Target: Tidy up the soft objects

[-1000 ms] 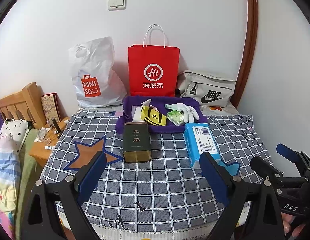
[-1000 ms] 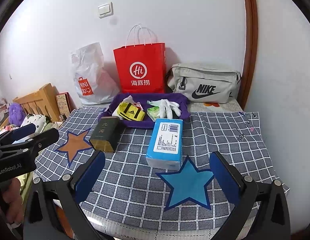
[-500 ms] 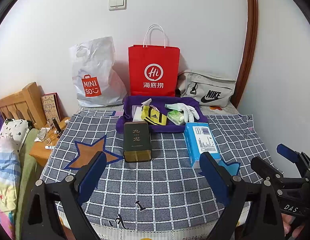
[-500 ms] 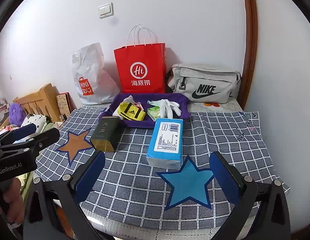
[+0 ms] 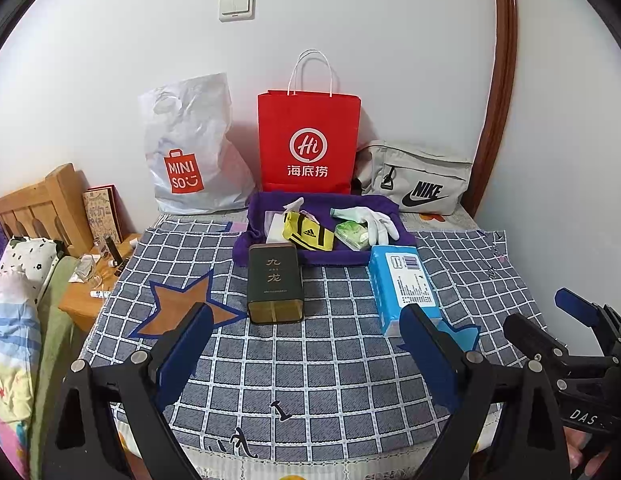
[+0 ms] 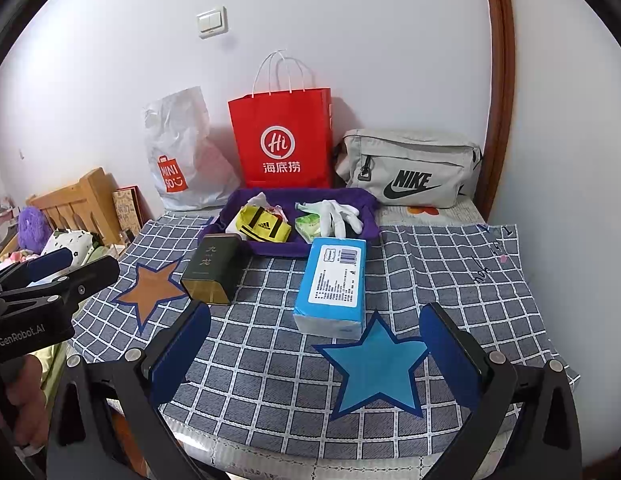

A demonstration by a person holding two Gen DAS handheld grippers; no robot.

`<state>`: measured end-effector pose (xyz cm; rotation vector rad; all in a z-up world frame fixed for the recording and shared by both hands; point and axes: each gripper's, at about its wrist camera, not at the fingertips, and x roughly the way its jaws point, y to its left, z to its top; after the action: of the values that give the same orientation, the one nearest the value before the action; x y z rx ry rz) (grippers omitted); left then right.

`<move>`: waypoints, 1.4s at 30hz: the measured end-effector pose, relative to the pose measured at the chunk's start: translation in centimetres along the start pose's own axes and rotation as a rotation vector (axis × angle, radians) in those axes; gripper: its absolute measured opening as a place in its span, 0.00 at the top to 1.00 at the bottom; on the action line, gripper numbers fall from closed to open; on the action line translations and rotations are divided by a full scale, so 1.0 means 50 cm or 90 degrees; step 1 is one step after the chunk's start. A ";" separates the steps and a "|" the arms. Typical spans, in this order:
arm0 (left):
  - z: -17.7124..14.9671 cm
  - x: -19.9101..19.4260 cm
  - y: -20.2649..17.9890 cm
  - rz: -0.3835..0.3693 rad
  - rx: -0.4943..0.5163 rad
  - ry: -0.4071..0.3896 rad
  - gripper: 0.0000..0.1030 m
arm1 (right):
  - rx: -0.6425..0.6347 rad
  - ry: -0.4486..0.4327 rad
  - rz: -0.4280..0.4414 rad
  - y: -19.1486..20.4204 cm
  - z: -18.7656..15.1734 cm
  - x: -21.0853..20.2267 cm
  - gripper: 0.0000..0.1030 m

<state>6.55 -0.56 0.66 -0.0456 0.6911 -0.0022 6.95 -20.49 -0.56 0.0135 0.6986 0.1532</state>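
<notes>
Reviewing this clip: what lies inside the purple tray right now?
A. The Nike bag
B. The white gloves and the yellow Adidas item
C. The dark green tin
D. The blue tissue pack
B: the white gloves and yellow Adidas item lie inside the purple tray.

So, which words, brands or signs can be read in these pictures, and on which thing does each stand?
"MINISO": white plastic bag.
"Hi" and "海底捞": red paper bag.
"NIKE" with swoosh: grey pouch.
"adidas" logo, lettering too small to read: yellow cloth item in the purple tray.
"九龙": dark tin.
"GenRobot.AI": left tongs.
"DAS", cut off: right tongs.
Blue tissue pack: barcode and print too small to read.
</notes>
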 end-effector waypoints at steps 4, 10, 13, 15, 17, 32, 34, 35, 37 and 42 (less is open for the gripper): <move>-0.001 -0.001 -0.001 0.001 -0.001 0.001 0.08 | 0.000 0.000 0.001 0.001 0.000 -0.001 0.00; -0.001 -0.003 -0.001 0.001 -0.002 0.000 0.08 | 0.000 -0.001 0.001 0.001 0.001 -0.003 0.00; -0.002 -0.003 -0.001 0.001 -0.001 -0.001 0.08 | 0.001 -0.002 0.002 0.001 0.001 -0.005 0.00; -0.002 -0.003 -0.002 0.000 0.000 0.000 0.08 | 0.001 -0.003 0.003 0.001 0.000 -0.006 0.00; -0.002 -0.004 -0.003 0.002 0.001 0.000 0.08 | 0.001 -0.002 0.002 0.001 0.001 -0.006 0.00; 0.001 -0.003 -0.004 0.001 0.000 -0.001 0.08 | 0.000 -0.005 0.005 -0.001 0.002 -0.006 0.00; 0.001 -0.003 -0.004 0.002 -0.001 -0.001 0.08 | 0.000 -0.005 0.005 0.000 0.002 -0.006 0.00; 0.001 -0.003 -0.003 0.002 -0.001 -0.001 0.08 | 0.000 -0.005 0.005 -0.001 0.003 -0.005 0.00; 0.001 -0.003 -0.004 0.001 -0.001 -0.001 0.08 | 0.000 -0.005 0.005 -0.001 0.002 -0.006 0.00; 0.002 0.000 -0.003 0.000 -0.002 -0.002 0.08 | -0.001 -0.005 0.005 -0.001 0.003 -0.004 0.00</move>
<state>6.60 -0.71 0.75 -0.0489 0.6883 -0.0004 6.89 -20.56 -0.31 0.0148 0.6910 0.1607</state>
